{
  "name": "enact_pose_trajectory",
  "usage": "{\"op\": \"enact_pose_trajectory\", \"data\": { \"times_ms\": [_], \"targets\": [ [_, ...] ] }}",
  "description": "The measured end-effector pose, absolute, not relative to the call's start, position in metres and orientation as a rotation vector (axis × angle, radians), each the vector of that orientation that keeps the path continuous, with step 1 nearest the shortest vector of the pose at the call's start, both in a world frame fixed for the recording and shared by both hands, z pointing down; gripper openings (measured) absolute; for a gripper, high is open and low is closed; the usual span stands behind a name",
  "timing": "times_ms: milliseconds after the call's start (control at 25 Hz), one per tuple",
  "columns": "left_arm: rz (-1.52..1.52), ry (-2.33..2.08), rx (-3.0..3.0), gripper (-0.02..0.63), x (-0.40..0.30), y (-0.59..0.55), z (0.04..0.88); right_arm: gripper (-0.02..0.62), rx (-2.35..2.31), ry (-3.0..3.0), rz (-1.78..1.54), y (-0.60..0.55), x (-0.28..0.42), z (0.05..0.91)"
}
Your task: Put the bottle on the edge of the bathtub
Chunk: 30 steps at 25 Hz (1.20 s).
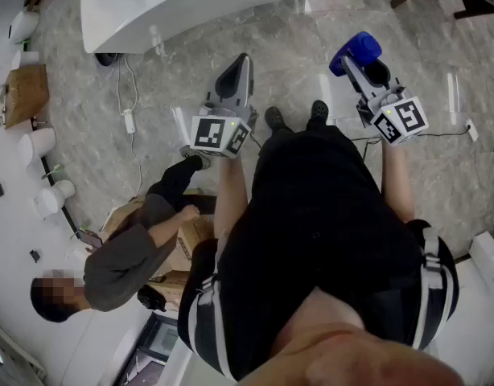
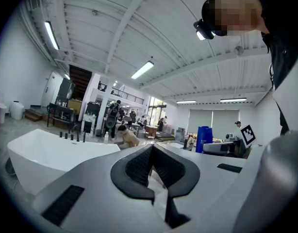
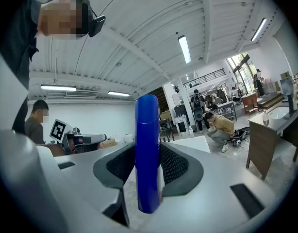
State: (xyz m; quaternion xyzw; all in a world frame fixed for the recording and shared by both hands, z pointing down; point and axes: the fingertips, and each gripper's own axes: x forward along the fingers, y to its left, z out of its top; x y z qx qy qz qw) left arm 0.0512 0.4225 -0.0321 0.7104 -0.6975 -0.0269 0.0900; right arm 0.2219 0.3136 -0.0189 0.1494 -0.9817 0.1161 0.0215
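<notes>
Blue bottle point(image 3: 147, 144) gripped between the jaws of my right gripper point(image 3: 148, 168), pads pressing its two sides, far end projecting beyond them. My left gripper point(image 2: 153, 165) is clenched on nothing. White bathtub point(image 1: 183, 6) lies ahead across the grey floor point(image 1: 295, 47), well apart from the bottle, which hangs in the air above that floor. To do this step well, I judge that I carry the bottle to the rim, turn it upright, seat its whole base on the flattest stretch, and slacken the jaws only once it bears its own weight. The smooth, narrow rim may let it slide.
</notes>
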Motion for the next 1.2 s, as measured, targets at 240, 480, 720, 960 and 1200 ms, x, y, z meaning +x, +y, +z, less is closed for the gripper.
{"op": "enact_pose_trajectory", "data": {
  "times_ms": [240, 480, 720, 960, 1200],
  "targets": [
    [-0.078, -2.075, 2.095, 0.011, 0.052, 0.422, -0.029, 0.152, 0.464, -3.044, 0.375, 0.313, 0.222, -0.018],
    [-0.076, -2.083, 2.075, 0.011, 0.051, 0.425, -0.028, 0.152, 0.477, -3.047, 0.392, 0.311, 0.223, -0.016],
    [-0.067, -2.096, 2.05, 0.011, 0.067, 0.428, -0.027, 0.152, 0.473, -3.048, 0.376, 0.313, 0.234, -0.015],
    [-0.057, -2.131, 1.992, 0.011, 0.065, 0.422, -0.019, 0.152, 0.43, -3.024, 0.47, 0.308, 0.225, 0.001],
    [-0.036, -2.126, 2.005, 0.011, 0.05, 0.441, -0.01, 0.152, 0.462, -3.004, 0.451, 0.323, 0.217, 0.01]
  ]
}}
